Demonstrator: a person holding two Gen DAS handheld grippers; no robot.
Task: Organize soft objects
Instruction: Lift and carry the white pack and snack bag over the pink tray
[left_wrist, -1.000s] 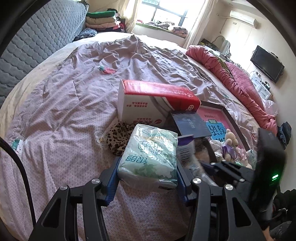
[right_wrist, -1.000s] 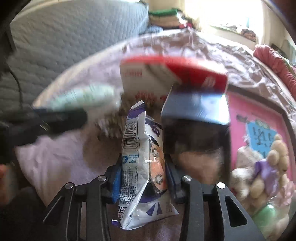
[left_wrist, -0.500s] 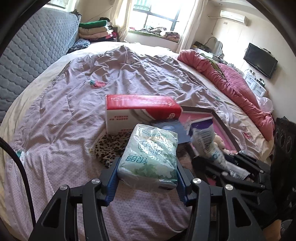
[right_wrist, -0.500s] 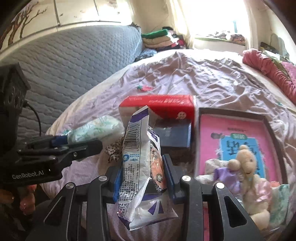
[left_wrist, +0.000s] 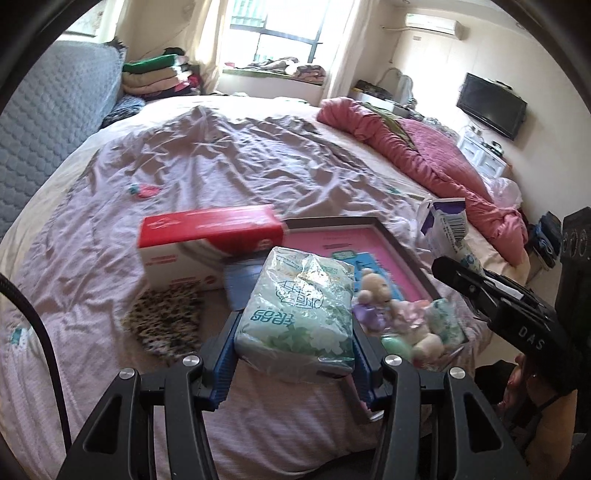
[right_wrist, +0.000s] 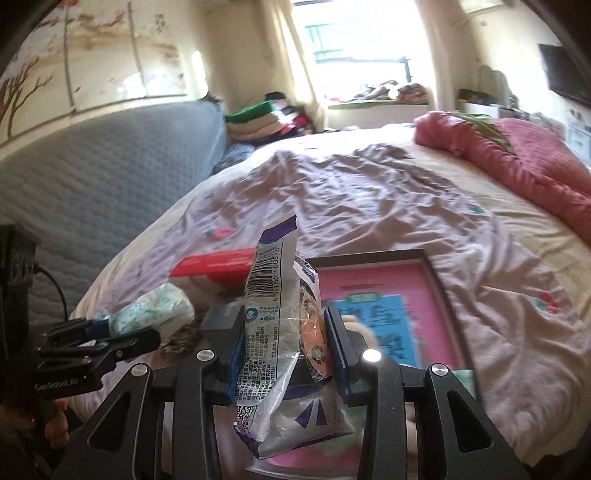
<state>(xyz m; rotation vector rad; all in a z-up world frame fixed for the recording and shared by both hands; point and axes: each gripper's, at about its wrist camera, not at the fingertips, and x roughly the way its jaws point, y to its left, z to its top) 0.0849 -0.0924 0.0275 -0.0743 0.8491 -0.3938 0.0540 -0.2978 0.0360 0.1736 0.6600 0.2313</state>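
My left gripper (left_wrist: 295, 332) is shut on a green-and-white tissue pack (left_wrist: 299, 306), held above the bed's near edge. My right gripper (right_wrist: 284, 347) is shut on a white-and-purple snack bag (right_wrist: 280, 325) that stands upright between its blue pads. From the left wrist view the same bag (left_wrist: 445, 229) sticks up at the right. Seen from the right wrist, the tissue pack (right_wrist: 155, 310) is at the left. Below lie a red-and-white box (left_wrist: 207, 243), a leopard-print cloth (left_wrist: 166, 321) and a pink-lined tray (left_wrist: 417, 266) with plush toys (left_wrist: 391, 314).
A dark blue booklet (left_wrist: 240, 280) leans by the red box. The wrinkled lilac sheet (left_wrist: 221, 166) covers the bed, with a rolled pink quilt (left_wrist: 424, 158) along the right. A grey padded headboard (right_wrist: 92, 177) stands at the left, folded clothes (left_wrist: 155, 75) at the back.
Both grippers have risen and pulled back from the pile with their packs still held. The views now take in more of the room, and the right wrist has rolled a little.
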